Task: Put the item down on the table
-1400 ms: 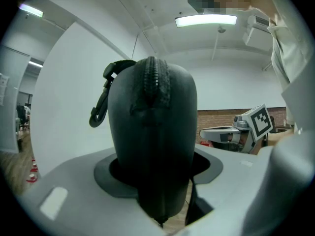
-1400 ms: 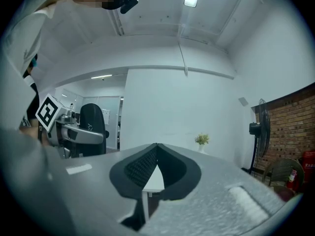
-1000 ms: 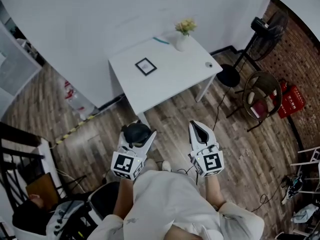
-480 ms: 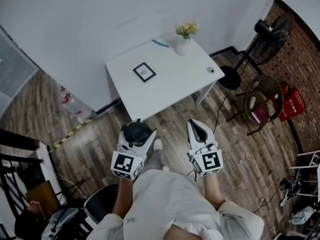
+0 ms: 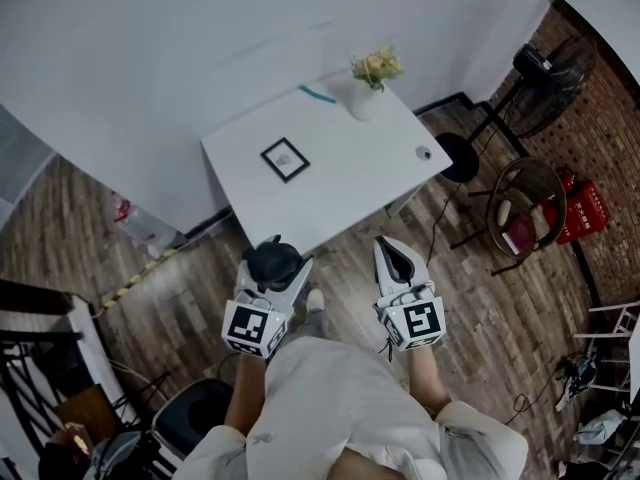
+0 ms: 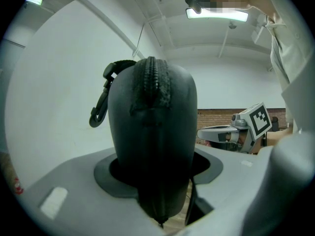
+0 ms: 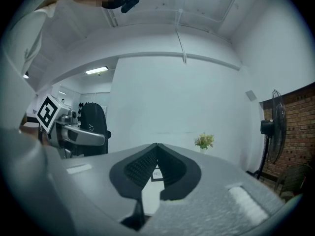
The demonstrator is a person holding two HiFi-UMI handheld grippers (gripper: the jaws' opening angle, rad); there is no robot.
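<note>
The black zippered fabric pouch (image 6: 152,132) stood upright between the jaws of the left tool (image 5: 271,274), its zip seam running up the middle toward the camera. The pads were pressed on its lower sides, so that was a firm grasp. A black carabiner clip (image 6: 101,109) dangled off the pouch's upper left. In the head view the pouch was up in the air over the wooden plank floor (image 5: 190,278), short of the near edge of the white rectangular bench (image 5: 345,183) and not touching it.

Alongside, the right tool (image 7: 157,146) was clenched, its ribbed pads meeting at the tips with nothing between them. Both tools pointed toward the bench, side by side and apart from each other.

On the bench, a black-framed square picture (image 5: 285,159) lay left of the middle, and a white vase of pale yellow flowers (image 5: 367,83) stood at the far edge. A black standing fan (image 5: 545,68) stood off to the right by the brick wall.
</note>
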